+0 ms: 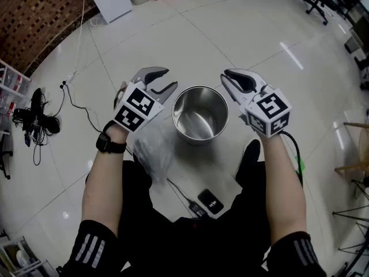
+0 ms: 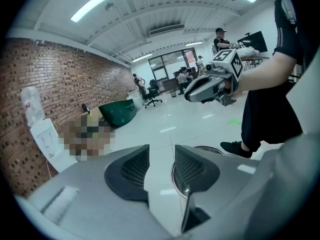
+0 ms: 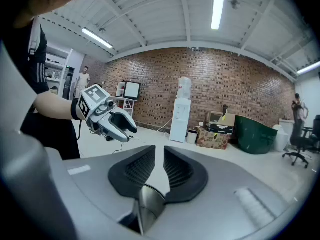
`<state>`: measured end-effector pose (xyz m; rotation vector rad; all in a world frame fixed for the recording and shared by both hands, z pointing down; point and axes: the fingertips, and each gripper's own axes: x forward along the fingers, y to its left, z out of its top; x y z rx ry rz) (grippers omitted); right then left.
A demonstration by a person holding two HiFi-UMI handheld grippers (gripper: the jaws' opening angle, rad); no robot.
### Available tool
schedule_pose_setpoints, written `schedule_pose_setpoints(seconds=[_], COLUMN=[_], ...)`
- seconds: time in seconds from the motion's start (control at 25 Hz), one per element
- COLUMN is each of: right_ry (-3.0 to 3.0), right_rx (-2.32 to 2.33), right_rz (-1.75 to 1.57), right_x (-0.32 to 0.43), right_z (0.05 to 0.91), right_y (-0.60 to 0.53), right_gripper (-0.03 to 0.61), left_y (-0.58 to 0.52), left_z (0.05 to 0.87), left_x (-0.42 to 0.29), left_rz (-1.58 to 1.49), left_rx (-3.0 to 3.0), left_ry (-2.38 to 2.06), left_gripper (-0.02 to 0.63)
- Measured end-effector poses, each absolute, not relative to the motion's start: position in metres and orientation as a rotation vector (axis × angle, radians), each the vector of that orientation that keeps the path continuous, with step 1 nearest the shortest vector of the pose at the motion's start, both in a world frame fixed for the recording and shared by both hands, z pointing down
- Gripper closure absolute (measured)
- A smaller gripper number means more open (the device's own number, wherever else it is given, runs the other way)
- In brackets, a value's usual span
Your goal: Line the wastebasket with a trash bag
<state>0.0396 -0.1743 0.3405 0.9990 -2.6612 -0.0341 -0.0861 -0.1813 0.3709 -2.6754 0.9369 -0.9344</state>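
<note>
Head view: the trash bag [image 1: 154, 150] shows only in part. Its upper end runs under the left hand [image 1: 114, 133], and I cannot tell whether it hangs from there or lies on the floor.

Left gripper view: the wastebasket [image 2: 210, 148] is mostly behind the jaws; I get only arcs of rim.

Right gripper view: only a sliver of its steel wall [image 3: 149, 204] shows below the jaws.

A mosaic patch [image 2: 85, 133] covers whatever stands by the brick wall [image 2: 60, 79]. The distant people [image 2: 182, 77] are too small to tell apart.

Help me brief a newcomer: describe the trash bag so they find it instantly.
On the white tiled floor stands a round shiny steel wastebasket. Left of it in the head view lies the crumpled translucent plastic bag, the only soft, see-through thing there.
</note>
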Motion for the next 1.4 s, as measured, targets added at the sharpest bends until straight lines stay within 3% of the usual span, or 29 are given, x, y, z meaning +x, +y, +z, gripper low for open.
schedule_pose_setpoints(seconds=[0.52,1.4], right_ry=[-2.697,-2.739], right_rx=[0.956,0.826], right_rz=[-0.026,-0.034], right_x=[0.028,-0.03], right_z=[0.333,0.333], right_y=[-0.172,-0.174], right_gripper=[0.495,0.459], left_y=[-0.188,-0.105], left_z=[0.447,0.702], left_x=[-0.129,-0.195], left_rz=[-1.219,-1.989], left_rx=[-2.694,-2.732], left_ry=[0.981,0.837], left_gripper=[0.428,0.359])
